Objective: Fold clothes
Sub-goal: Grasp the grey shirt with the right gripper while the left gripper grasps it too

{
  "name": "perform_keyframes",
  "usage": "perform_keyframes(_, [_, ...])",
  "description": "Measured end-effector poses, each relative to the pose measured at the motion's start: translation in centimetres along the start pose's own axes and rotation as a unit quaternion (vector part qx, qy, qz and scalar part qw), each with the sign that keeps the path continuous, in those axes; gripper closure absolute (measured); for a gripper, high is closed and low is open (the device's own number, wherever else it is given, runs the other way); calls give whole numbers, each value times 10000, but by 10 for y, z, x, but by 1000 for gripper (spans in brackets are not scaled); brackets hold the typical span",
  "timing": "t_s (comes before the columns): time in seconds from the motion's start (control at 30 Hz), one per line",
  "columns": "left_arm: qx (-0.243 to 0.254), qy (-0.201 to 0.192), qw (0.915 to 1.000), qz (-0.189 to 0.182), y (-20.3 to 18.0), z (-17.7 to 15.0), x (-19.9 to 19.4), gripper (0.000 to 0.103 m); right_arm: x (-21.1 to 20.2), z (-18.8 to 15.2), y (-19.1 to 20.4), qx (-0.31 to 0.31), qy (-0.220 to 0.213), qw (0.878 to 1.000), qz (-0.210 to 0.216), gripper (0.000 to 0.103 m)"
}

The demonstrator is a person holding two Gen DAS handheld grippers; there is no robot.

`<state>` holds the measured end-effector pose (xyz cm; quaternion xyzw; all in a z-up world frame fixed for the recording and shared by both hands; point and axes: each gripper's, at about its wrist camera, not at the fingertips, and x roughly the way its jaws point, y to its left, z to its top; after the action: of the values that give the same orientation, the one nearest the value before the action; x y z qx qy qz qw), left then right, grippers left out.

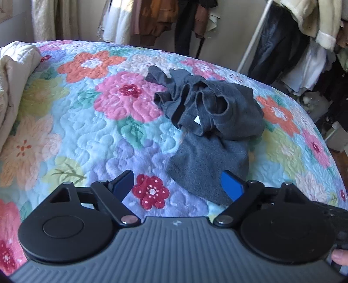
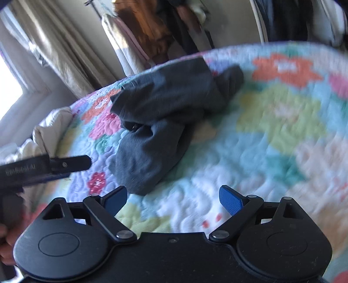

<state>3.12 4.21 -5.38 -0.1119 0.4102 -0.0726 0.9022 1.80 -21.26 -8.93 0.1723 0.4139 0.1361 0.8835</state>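
**Crumpled Grey Garment Lies Unheld on Floral Quilt**

At the centre of the left wrist view, a dark grey garment [image 1: 208,130] lies in a crumpled heap on the floral quilt [image 1: 91,130], its upper part bunched into folds with a small white tag showing, its lower part spreading flatter toward the bottom of the frame. The left gripper [image 1: 177,185] sits at the lower middle with its blue pads spread wide; the garment's near edge reaches beside the right-hand pad, but nothing is pinched. In the blurred right wrist view the right gripper [image 2: 173,198] is likewise spread and empty at lower centre, over bare quilt beside the garment's lower end. A cream comforter [image 1: 13,87] is bunched at the left edge. Hanging clothes [image 1: 156,19] fill the upper background.
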Motion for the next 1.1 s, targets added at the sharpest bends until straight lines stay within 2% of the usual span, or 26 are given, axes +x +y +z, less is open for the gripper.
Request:
perform_keyframes(0.1, [-24,87,9999,-64,6,-4,12,16,2,-1,-2,196,-64,9998,-19,9])
perform_keyframes(0.2, [-171,108,9989,-420,14,-1,22,20,1,10,-13,834,-93,9962,229,9])
perform_keyframes(0.27, [-298,161,9982,-495,19,5,30,20,4,29,-17,1020,-54,9941,354,9])
perform_keyframes(0.33, [-318,138,9982,-487,20,13,40,20,11,55,-19,1059,15,9939,306,9])
perform_keyframes(0.43, [-477,166,9964,-677,23,22,57,20,27,94,-21,1023,-148,9946,26,8])
perform_keyframes(0.47, [-577,254,9948,-804,26,24,66,19,36,104,-24,1085,-173,9939,-54,7])
perform_keyframes(0.53, [-745,468,9913,-983,31,21,84,8,62,112,-33,1336,-96,9909,-102,2])
perform_keyframes(0.6, [-729,387,9919,-968,29,16,88,6,95,109,-45,1797,244,9834,-89,0])
perform_keyframes(0.63, [-657,310,9929,-944,26,14,87,4,104,104,-48,1982,186,9800,-43,0])
perform_keyframes(0.7, [-457,305,9957,-750,17,12,91,4,108,98,-40,1900,-179,9816,-46,0])
perform_keyframes(0.77, [-291,308,9976,-551,8,13,94,4,110,97,-23,1496,-258,9883,-130,2])
perform_keyframes(0.8, [-239,292,9984,-423,4,13,96,7,110,96,-17,1330,-276,9907,-42,20])
perform_keyframes(0.83, [-131,271,9992,-257,-1,14,97,19,110,94,-11,1164,-293,9928,47,30])
perform_keyframes(0.87, [5,251,9997,-81,-6,15,98,27,109,93,-6,1011,-302,9944,111,51])
perform_keyframes(0.93, [99,262,9996,-103,-11,16,94,57,103,92,1,735,-287,9968,102,61])
perform_keyframes(0.97, [-16,318,9992,-246,-11,16,92,64,99,91,6,474,-305,9984,58,67])
perform_keyframes(1.0, [-154,386,9984,-392,-10,16,89,81,93,89,13,233,-325,9992,11,70])
perform_keyframes(1.03, [-291,455,9971,-536,-8,15,86,91,85,87,18,33,-319,9995,28,71])
perform_keyframes(1.1, [-310,485,9971,-507,-8,10,80,91,67,80,24,-230,-278,9991,222,73])
